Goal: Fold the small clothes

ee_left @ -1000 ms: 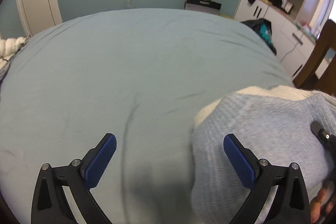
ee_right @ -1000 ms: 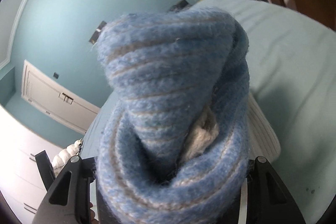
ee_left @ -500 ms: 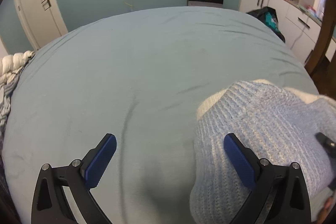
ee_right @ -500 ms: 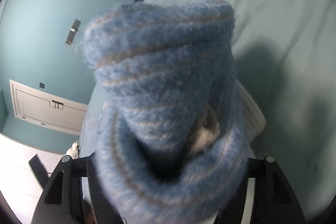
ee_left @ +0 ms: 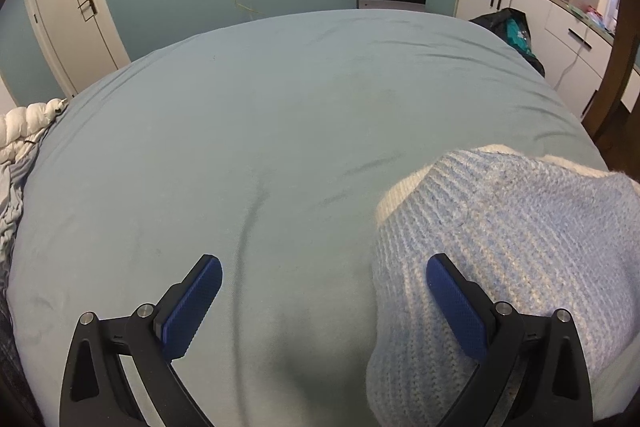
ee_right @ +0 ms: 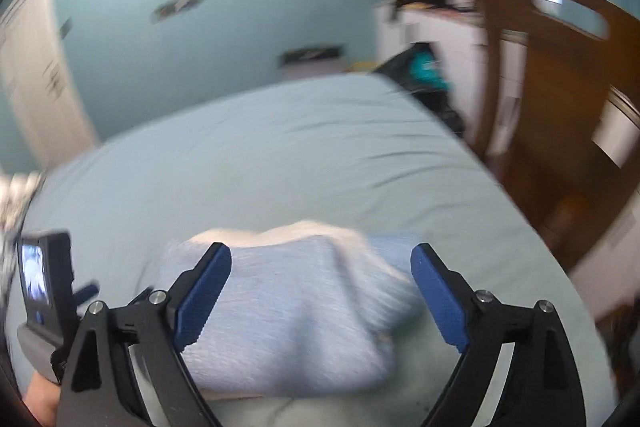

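Blue-green bedroom walls, white door (ee_left: 68, 11), big bed (ee_left: 280, 131) with pale blue sheet, folded blue knit sweater (ee_left: 500, 251) lying near its edge, left gripper (ee_left: 324, 283) and right gripper (ee_right: 322, 275) jaws wide apart, holding nothing

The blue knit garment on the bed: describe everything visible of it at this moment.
The blue knit garment is a fuzzy, ribbed light-blue piece with a cream-white edge showing along its far side. It lies bunched in a soft, rounded heap on the pale blue bed sheet, near the bed's right side. Neither the right tongs nor the left tongs grip it; both stand open. The right view is motion-blurred.
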`<state>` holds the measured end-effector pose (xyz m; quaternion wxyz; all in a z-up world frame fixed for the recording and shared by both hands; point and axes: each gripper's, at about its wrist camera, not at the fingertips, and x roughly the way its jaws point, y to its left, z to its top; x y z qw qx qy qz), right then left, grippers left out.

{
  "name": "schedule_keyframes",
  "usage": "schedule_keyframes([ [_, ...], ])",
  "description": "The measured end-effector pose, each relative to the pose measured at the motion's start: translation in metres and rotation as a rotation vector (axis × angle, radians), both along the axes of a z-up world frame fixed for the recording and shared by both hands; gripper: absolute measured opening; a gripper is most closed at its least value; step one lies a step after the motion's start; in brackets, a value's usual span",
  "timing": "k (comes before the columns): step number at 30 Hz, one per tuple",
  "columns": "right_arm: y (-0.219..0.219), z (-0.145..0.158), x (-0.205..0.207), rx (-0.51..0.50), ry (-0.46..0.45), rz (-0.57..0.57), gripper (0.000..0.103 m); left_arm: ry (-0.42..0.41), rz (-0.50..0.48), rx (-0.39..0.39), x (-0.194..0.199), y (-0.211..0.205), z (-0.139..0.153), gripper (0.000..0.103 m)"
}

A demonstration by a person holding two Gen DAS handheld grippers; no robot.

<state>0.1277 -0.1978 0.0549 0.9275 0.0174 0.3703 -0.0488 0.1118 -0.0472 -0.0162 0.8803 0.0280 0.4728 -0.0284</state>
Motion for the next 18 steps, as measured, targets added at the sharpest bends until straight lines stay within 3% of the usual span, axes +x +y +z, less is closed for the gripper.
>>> schedule_keyframes([
  [6,0.005,-0.085,0.05,-0.08,0.307,0.062,0.091,0.005,-0.014,0.01,0.003,-0.004,-0.001,0.103],
  [8,-0.007,-0.102,0.02,-0.039,0.265,0.068,0.102,-0.01,-0.024,0.029,0.002,-0.007,-0.001,0.103],
  [12,-0.045,-0.12,0.019,0.11,0.246,0.036,0.102,-0.034,-0.049,0.03,-0.001,-0.017,0.0,0.103],
  [18,-0.053,-0.126,0.016,0.116,0.225,0.043,0.102,-0.04,-0.048,0.031,-0.001,-0.02,0.0,0.103],
])
